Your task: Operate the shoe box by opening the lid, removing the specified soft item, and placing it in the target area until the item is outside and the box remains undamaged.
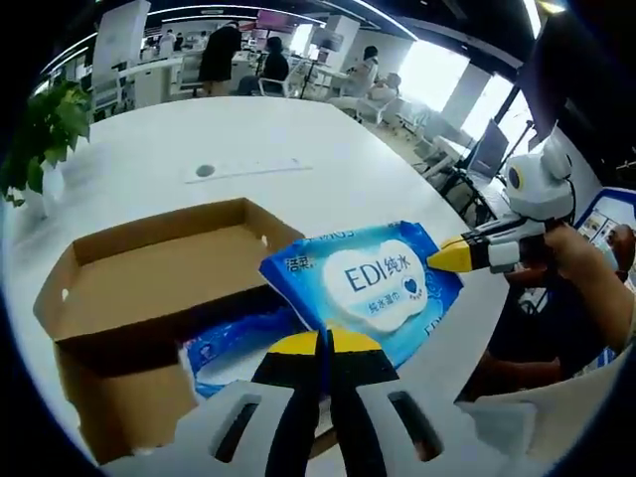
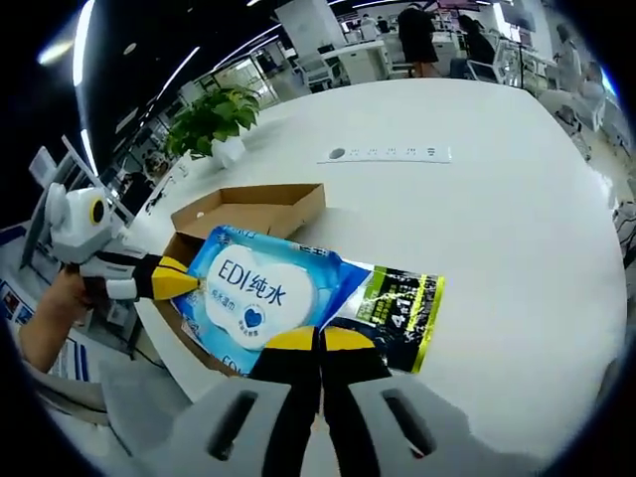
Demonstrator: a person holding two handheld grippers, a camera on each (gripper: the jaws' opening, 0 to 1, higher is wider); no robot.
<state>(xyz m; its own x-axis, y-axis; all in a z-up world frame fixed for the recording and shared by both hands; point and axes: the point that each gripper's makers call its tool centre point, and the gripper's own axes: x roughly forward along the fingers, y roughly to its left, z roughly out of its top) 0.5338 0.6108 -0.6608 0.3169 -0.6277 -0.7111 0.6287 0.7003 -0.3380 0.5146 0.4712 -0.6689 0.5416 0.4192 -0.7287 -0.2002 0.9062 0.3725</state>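
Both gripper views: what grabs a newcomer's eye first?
The blue wet-wipes pack printed "EDI", held up between both tongs: the left gripper pinches its near edge and the right gripper its far corner. Behind it, the open cardboard shoe box sits on the white table. In the right gripper view, a dark pack with yellow-green print lies beside the wipes.

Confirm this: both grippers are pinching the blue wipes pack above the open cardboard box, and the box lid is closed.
One thing is wrong: the lid is not closed. In the left gripper view the cardboard box stands open, its inside visible. The rest holds: the left gripper and the right gripper both pinch the blue wipes pack above the box.
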